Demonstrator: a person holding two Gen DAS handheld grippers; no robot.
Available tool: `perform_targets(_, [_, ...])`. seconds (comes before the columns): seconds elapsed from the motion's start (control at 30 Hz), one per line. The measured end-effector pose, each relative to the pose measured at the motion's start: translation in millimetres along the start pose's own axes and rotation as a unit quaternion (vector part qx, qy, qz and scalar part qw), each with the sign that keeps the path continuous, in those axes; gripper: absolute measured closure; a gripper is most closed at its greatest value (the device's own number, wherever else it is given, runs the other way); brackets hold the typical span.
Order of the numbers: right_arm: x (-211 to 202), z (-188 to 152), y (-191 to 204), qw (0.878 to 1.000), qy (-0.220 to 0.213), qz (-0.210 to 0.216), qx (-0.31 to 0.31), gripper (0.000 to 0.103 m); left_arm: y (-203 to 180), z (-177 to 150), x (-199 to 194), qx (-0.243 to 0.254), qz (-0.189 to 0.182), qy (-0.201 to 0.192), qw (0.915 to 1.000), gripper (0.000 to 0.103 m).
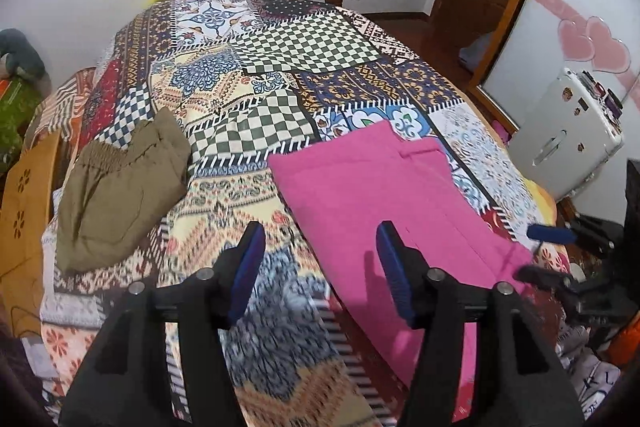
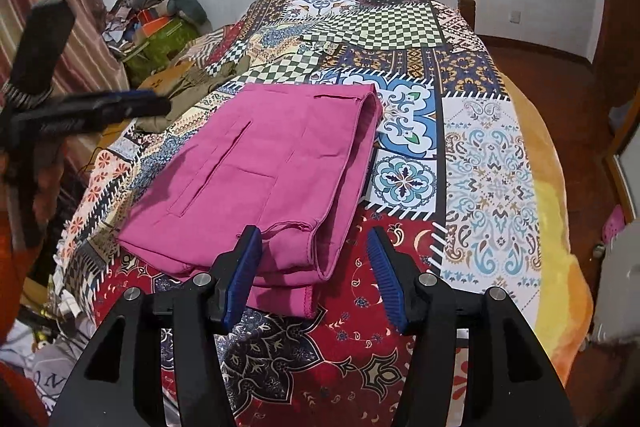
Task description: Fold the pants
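The pink pants (image 2: 264, 183) lie folded into a flat rectangle on the patchwork bedspread (image 2: 488, 163). They also show in the left wrist view (image 1: 384, 211). My right gripper (image 2: 314, 247) is open and empty, hovering just above the near edge of the pink pants. My left gripper (image 1: 320, 243) is open and empty, held above the bed at the pants' left edge. The right gripper shows at the right edge of the left wrist view (image 1: 548, 251); the left gripper shows at the left of the right wrist view (image 2: 112, 107).
Folded olive-green pants (image 1: 116, 195) lie on the bed's left side. A white suitcase (image 1: 568, 131) stands right of the bed by a wardrobe door. Clutter and a green box (image 2: 160, 39) sit left of the bed near a curtain.
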State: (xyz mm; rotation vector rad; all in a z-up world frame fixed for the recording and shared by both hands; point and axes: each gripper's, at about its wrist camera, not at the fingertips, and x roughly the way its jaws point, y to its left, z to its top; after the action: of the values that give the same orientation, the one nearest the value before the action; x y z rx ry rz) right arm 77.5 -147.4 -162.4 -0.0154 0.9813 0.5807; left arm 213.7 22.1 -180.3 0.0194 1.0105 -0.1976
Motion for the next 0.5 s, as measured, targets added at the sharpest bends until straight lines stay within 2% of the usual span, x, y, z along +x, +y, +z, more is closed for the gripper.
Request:
perform_targets(0.17, [13.3, -2.1, -6.2, 1.000, 0.014, 0.004, 0.010, 0.052, 15.1, 17.0, 44.0, -0.009, 0.006, 0.034, 0.9994, 0.040])
perform_targets(0.23, [14.5, -2.0, -7.5, 1.000, 0.015, 0.007, 0.012, 0.052, 20.8, 21.3, 61.4, -0.017, -0.003, 0.050, 0.9986, 0.040])
perform_targets(0.5, [28.6, -0.1, -20.4, 0.999, 0.026, 0.013, 0.027, 0.051, 37.1, 34.6, 114.8, -0.084, -0.074, 0.096, 0.9891, 0.040])
